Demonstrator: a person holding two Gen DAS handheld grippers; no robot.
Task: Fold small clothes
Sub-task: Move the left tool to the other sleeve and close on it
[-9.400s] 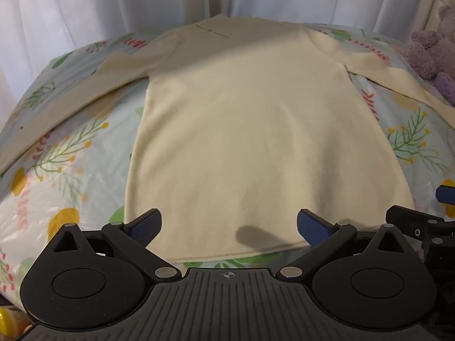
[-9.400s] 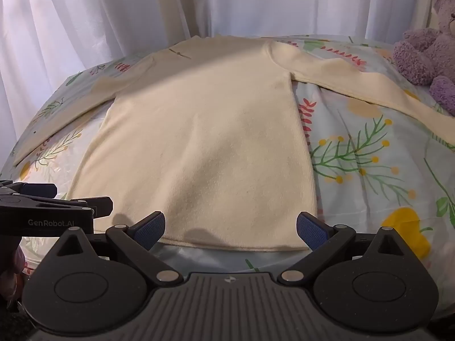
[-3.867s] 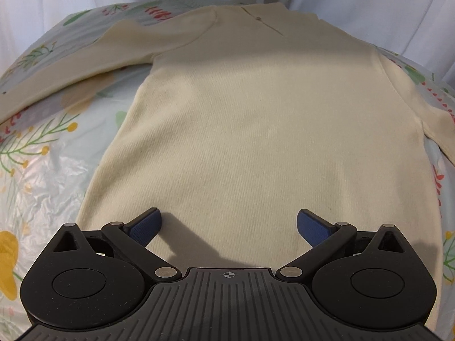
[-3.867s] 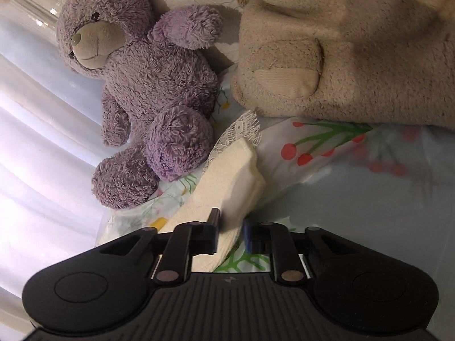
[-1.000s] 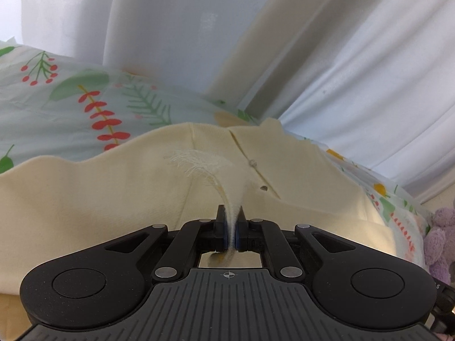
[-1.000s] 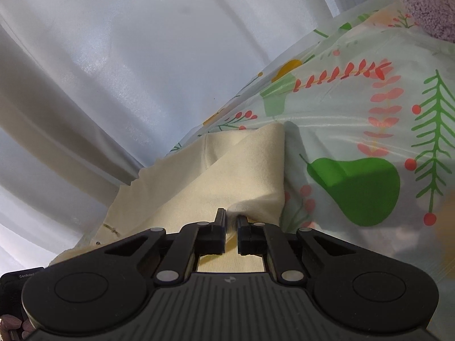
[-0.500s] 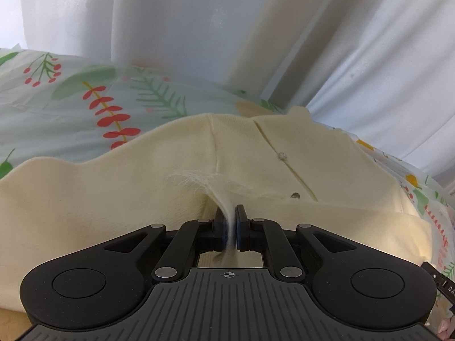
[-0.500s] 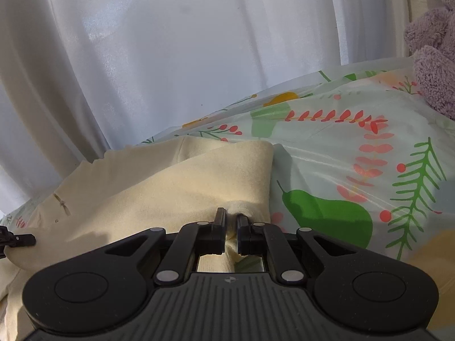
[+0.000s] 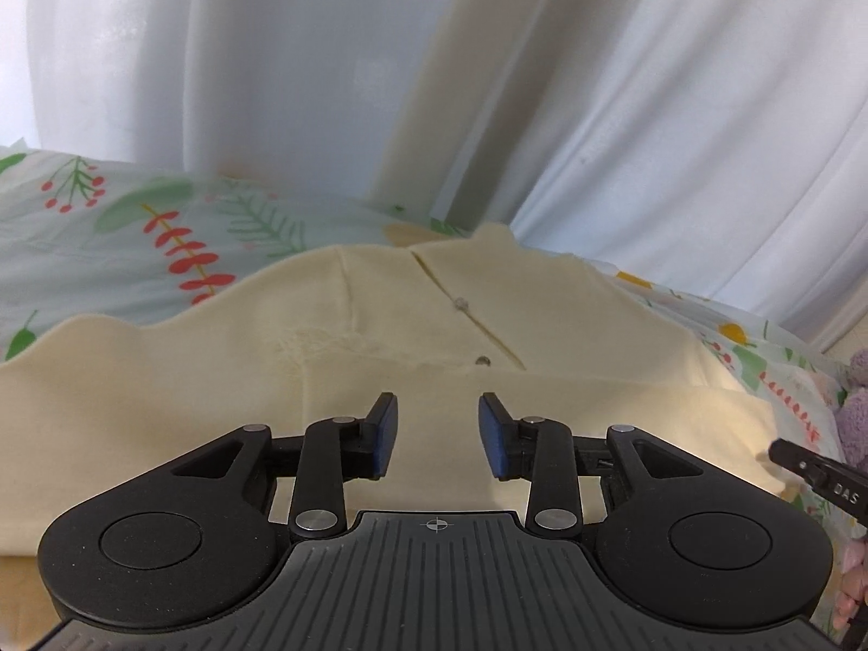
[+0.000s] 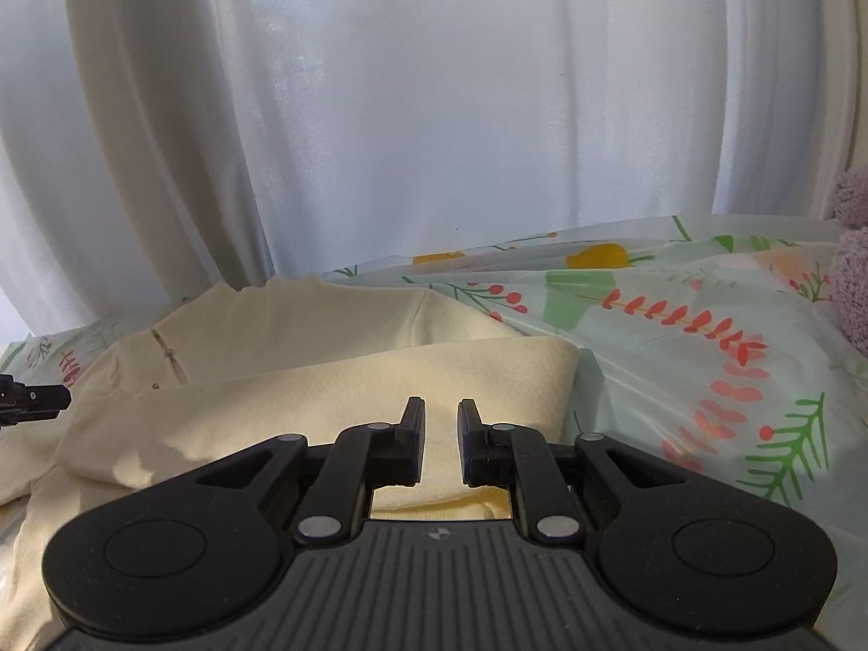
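Note:
A cream knit sweater [image 9: 163, 380] lies back-up on the floral bedsheet, its buttoned neck slit [image 9: 466, 309] at the far edge. Both sleeves are folded across the body: a lace cuff [image 9: 309, 339] rests near the collar, and the right sleeve's fold [image 10: 477, 374] lies over the shoulder. My left gripper [image 9: 436, 412] hovers over the folded sleeve, jaws opening, nothing between the pads. My right gripper [image 10: 439, 417] sits just above the sleeve, jaws opening a little, the cloth lying loose under the gap. Each gripper's tip shows in the other's view.
White curtains [image 10: 434, 108] hang right behind the bed's far edge. The floral sheet [image 10: 705, 336] stretches out to the right of the sweater. A purple plush toy [image 10: 851, 271] sits at the right edge. A person's fingers [image 9: 851, 591] hold the right gripper.
The left jaws, shut on the lace cuff before, have spread and let it drop onto the sweater. The right jaws have parted from the sleeve fold and the view has levelled and lifted.

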